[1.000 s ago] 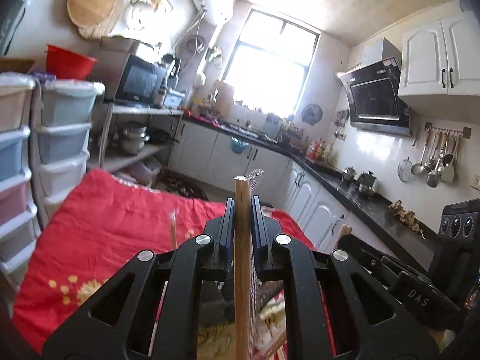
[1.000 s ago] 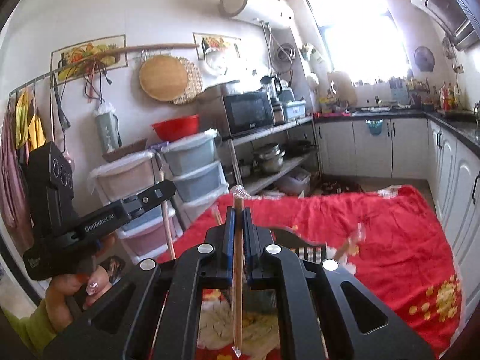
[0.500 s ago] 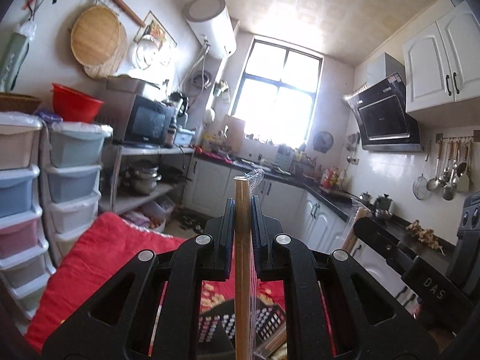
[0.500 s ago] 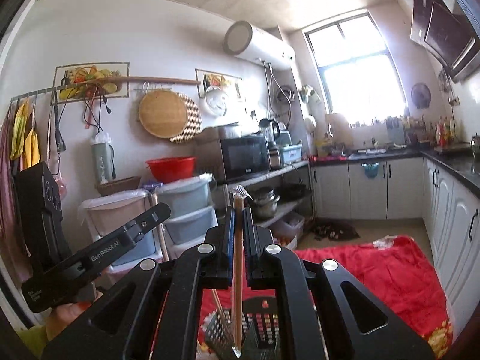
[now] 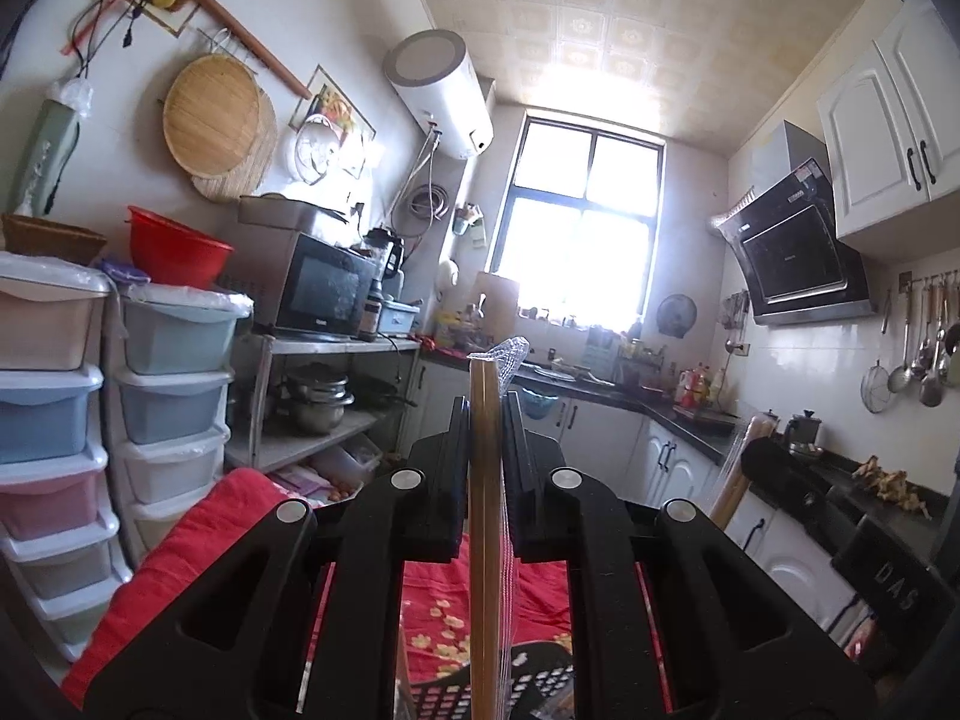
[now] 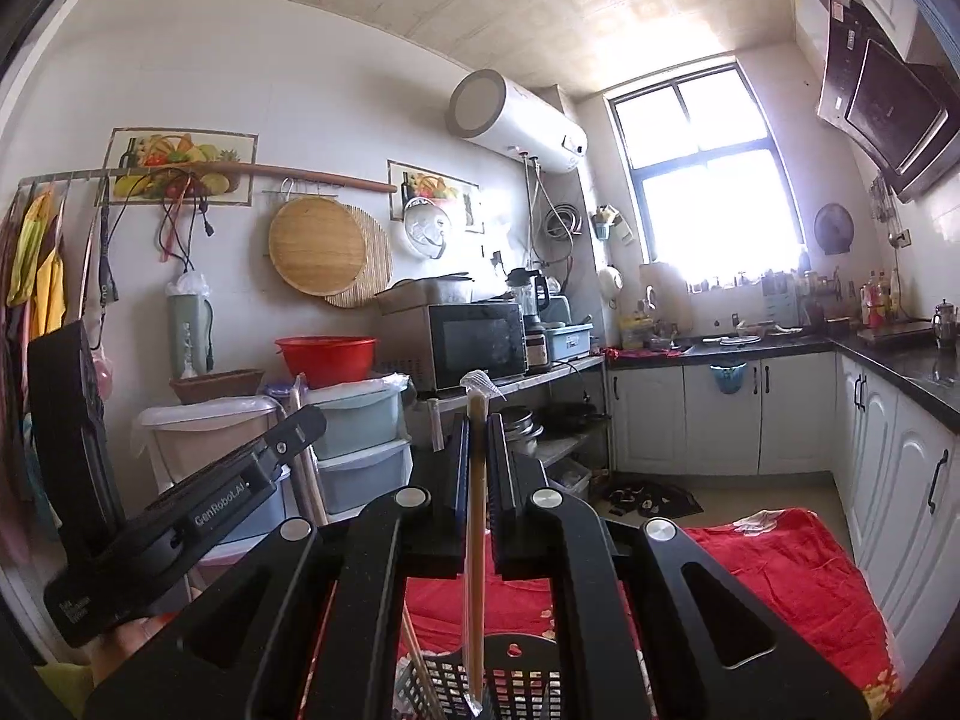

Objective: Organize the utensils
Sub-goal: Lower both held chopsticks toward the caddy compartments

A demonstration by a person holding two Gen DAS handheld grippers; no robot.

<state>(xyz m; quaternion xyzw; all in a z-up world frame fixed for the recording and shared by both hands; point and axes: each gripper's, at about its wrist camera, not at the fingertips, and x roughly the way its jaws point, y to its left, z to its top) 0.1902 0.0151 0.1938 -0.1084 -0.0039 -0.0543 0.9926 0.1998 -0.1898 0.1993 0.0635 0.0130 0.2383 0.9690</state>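
My left gripper [image 5: 486,414] is shut on wrapped wooden chopsticks [image 5: 483,540] in a clear sleeve, held upright above a black perforated utensil basket [image 5: 534,684]. My right gripper [image 6: 478,423] is shut on another wrapped pair [image 6: 475,540], also upright, with its lower tip over the same basket [image 6: 522,681]. A loose chopstick [image 6: 415,654] leans in the basket's left side. In the right wrist view the left gripper's body [image 6: 210,510] shows at the left. In the left wrist view the right gripper's body [image 5: 798,492] is at the right with its stick [image 5: 733,483].
The basket stands on a table under a red flowered cloth [image 6: 780,576]. Stacked plastic drawers [image 5: 60,420], a shelf with a microwave [image 5: 327,300] and white counter cabinets [image 6: 720,420] ring the room. A person's hand [image 6: 129,642] holds the left gripper.
Both wrist views have tipped up from the red cloth toward the walls and ceiling. The black basket now shows at the bottom of both. Each gripper has kept its hold on its chopsticks.
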